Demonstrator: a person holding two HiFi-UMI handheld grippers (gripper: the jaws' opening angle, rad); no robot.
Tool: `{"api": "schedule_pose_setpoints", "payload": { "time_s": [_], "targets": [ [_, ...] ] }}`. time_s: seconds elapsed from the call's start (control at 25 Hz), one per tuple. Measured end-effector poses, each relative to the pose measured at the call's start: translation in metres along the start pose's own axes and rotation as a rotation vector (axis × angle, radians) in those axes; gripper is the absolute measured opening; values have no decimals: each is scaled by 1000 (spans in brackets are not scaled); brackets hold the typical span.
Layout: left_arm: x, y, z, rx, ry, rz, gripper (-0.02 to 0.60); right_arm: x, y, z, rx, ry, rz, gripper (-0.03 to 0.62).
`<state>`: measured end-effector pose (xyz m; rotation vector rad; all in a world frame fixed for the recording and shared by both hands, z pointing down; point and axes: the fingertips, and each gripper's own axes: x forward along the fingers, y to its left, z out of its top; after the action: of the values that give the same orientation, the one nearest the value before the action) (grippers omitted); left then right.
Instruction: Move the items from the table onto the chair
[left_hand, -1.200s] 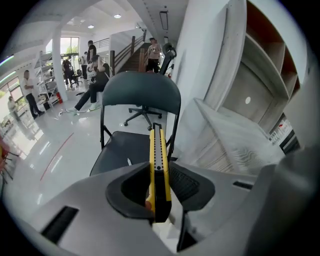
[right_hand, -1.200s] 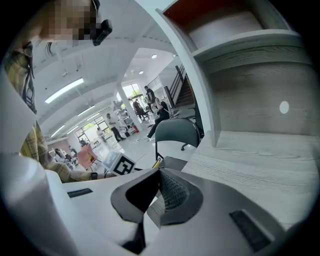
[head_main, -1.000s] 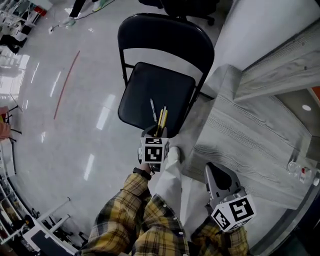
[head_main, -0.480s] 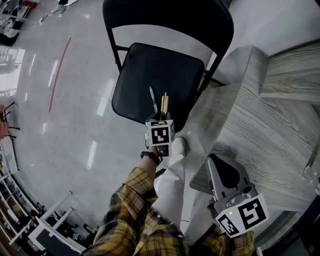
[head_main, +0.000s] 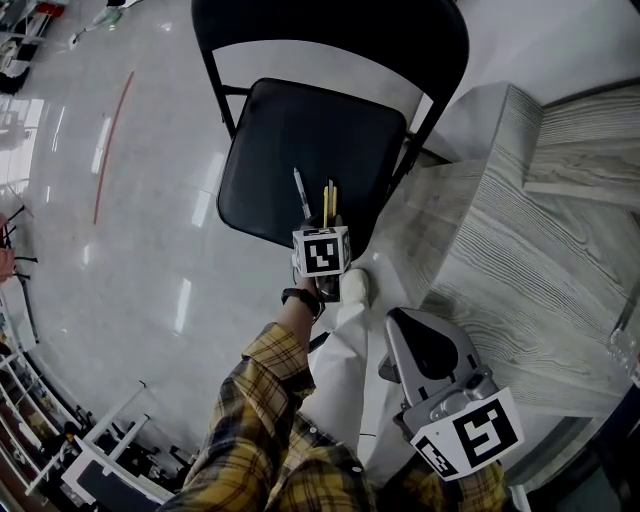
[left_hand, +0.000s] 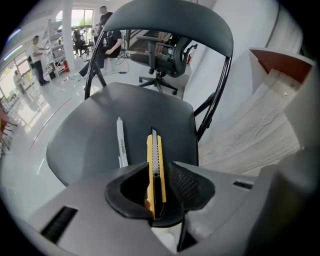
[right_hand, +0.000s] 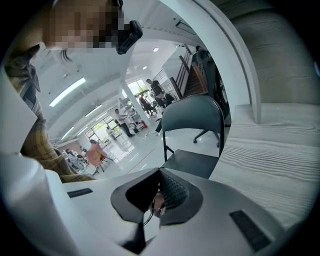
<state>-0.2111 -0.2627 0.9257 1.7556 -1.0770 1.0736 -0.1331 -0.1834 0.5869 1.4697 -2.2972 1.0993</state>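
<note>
The left claw (left_hand: 159, 172) is clamped on a yellow utility knife (left_hand: 154, 152) over the chair (head_main: 290, 140) seat, beside a silver pen (left_hand: 120, 142) lying there. The right claw (right_hand: 159, 194) is pressed together, empty.

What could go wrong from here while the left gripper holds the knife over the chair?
The left gripper grips the yellow utility knife over the chair seat near its front edge; released here, it might slide off. The pen lies close beside it, so the knife could knock it rolling.
</note>
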Motion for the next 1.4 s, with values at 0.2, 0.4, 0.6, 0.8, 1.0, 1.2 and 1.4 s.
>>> {"api": "schedule_pose_setpoints", "payload": {
  "time_s": [0.2, 0.4, 0.6, 0.8, 1.0, 1.2, 1.4],
  "targets": [
    [-7, -2, 2, 20, -17, -3, 120, 0, -1, -3, -4, 2, -4, 18],
    [-48, -8, 17, 75, -48, -27, 120, -17, 7, 3, -14, -15, -21, 18],
    [-134, -30, 26, 105, -103, -80, 120, -71, 26, 20, 3, -50, -55, 17],
    [-219, -80, 54, 161, -212, -140, 109, -132, 18, 32, 25, -123, -106, 18],
    [-320, -168, 86, 261, -354, -219, 60, -220, 7, 60, -25, -183, -183, 18],
    [-393, -274, 87, 335, -462, -336, 14, -315, -24, 56, -44, -237, -301, 18],
    [-439, -380, 66, 407, -529, -463, 5, -407, -87, 35, -38, -314, -478, 18]
  ]
}}
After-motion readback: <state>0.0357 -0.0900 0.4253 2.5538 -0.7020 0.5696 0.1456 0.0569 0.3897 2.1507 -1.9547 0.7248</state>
